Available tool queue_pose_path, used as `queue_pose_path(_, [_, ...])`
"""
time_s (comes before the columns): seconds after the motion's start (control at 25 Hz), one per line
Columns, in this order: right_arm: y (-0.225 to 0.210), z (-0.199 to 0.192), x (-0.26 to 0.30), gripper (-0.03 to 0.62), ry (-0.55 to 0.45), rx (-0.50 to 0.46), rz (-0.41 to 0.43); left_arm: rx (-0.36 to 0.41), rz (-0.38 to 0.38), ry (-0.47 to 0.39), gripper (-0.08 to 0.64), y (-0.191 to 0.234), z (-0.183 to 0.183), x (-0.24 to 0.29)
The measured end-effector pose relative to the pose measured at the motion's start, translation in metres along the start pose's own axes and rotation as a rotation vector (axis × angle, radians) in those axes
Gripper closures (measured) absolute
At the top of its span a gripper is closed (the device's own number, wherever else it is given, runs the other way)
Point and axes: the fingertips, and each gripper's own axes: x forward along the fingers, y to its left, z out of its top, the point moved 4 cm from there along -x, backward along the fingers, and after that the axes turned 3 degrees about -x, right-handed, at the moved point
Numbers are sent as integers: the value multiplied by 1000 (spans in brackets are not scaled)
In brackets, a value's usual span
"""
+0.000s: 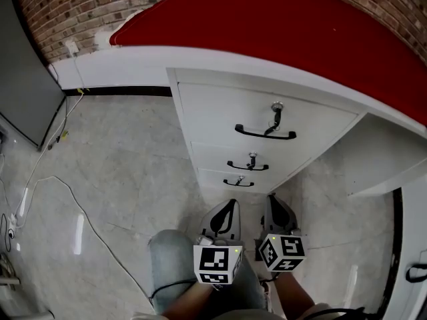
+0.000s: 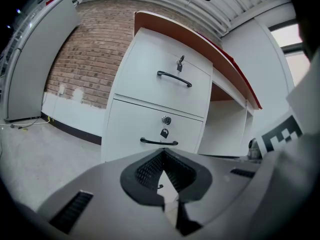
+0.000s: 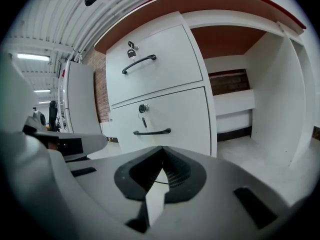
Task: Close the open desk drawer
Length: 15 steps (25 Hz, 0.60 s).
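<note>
Head view showing red-topped counter [image 1: 280, 25] standing against brick wall [image 1: 67, 12]. White drawer stack [image 1: 220, 122] sitting under it, all three fronts looking flush. Left gripper [image 1: 228, 205] and right gripper [image 1: 275, 202] hovering side by side before bottom drawer [image 1: 239, 177], not touching it. Fingers on both pressing together, gripping nothing. Key [image 1: 275, 115] hanging in top lock.

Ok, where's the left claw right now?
Head view, bottom centre: the left claw, shut and empty, points at the white desk drawers, close beside the right claw and in front of the lowest drawer handle, not touching it.
</note>
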Motion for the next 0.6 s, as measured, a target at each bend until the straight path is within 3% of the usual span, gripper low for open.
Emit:
queue_pose_path(0.2, [13,32,-15,594,3,-139,-25,22,15,50,552,0,18,-11])
queue_pose_path(0.28, [21,59,-26,594,16,-140,-29,19,24,83,552,-1,42,-20])
queue_pose_path(0.4, [36,115,-51,594,69,-128,-9,-13,25,142,552,-8,93,-41])
queue_pose_path(0.6, [54,232,-97,594,96,-136,16,19,46,161,552,-33,212,-79])
